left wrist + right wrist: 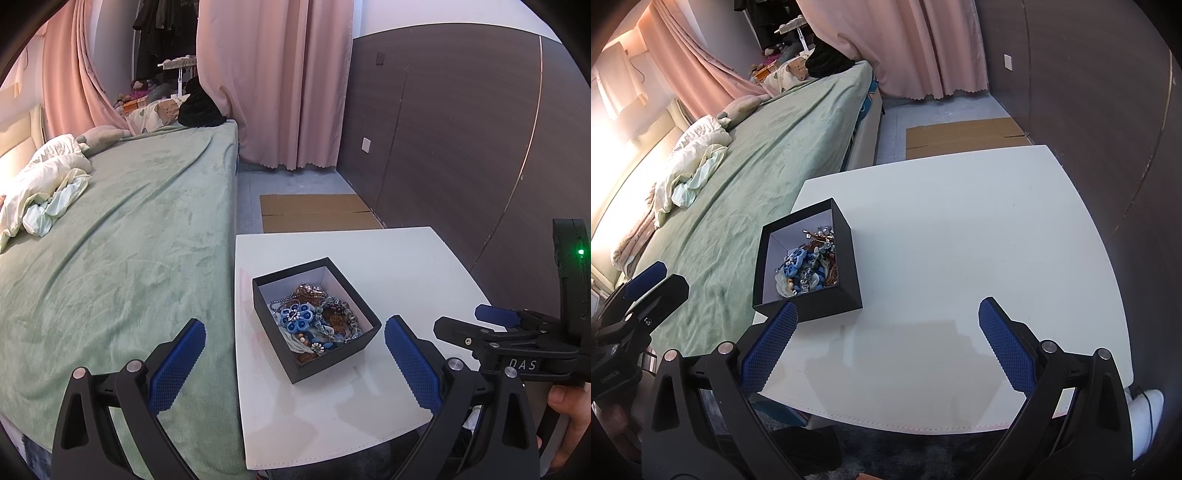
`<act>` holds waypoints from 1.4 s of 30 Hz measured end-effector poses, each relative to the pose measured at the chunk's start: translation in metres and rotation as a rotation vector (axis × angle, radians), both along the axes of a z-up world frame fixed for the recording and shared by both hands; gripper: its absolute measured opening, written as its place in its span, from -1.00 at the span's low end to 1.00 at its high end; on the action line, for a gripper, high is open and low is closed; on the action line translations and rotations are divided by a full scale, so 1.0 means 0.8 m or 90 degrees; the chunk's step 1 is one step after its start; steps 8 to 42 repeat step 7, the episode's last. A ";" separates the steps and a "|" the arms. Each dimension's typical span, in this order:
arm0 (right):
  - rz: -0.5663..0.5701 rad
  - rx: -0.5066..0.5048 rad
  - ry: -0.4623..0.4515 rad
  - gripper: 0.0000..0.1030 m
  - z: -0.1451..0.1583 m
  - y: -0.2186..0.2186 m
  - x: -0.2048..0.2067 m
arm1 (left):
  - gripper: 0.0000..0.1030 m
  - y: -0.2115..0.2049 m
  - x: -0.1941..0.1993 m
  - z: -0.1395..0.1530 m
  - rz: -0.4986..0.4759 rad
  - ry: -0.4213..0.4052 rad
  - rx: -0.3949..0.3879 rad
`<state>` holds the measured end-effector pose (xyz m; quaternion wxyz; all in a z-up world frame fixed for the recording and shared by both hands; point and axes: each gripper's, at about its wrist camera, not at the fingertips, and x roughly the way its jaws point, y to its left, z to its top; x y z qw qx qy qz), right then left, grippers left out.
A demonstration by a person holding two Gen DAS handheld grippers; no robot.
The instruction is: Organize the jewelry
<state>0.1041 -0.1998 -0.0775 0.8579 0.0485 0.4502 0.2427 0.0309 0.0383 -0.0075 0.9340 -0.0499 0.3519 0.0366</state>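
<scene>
Black box [317,318] of tangled jewelry [314,320] sits near the left edge of the white worktop [399,258], lower centre of the left view, with the bed [122,229] right alongside that edge; the worktop's right half and far side are bare in the right view. My left tool [294,360] is spread wide, holding nothing, box just ahead between its fingers. My right tool [886,339] is also wide and holding nothing, its left finger [772,347] overlapping the box's near corner in frame, contact unclear.

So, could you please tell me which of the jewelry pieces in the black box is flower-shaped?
The blue flower brooch lying on top of the pile in the black box: its blue petals ring a small sparkly centre, while the other pieces are beaded strands.
</scene>
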 end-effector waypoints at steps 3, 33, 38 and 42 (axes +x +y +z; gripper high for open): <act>0.000 0.000 0.000 0.90 0.000 0.000 -0.001 | 0.83 0.001 0.000 0.000 0.003 0.006 -0.002; 0.000 -0.001 -0.001 0.90 0.000 0.000 -0.001 | 0.83 0.000 0.002 0.000 0.006 0.007 -0.002; 0.000 -0.001 -0.001 0.90 0.000 0.000 -0.001 | 0.83 0.000 0.002 0.000 0.006 0.007 -0.002; 0.000 -0.001 -0.001 0.90 0.000 0.000 -0.001 | 0.83 0.000 0.002 0.000 0.006 0.007 -0.002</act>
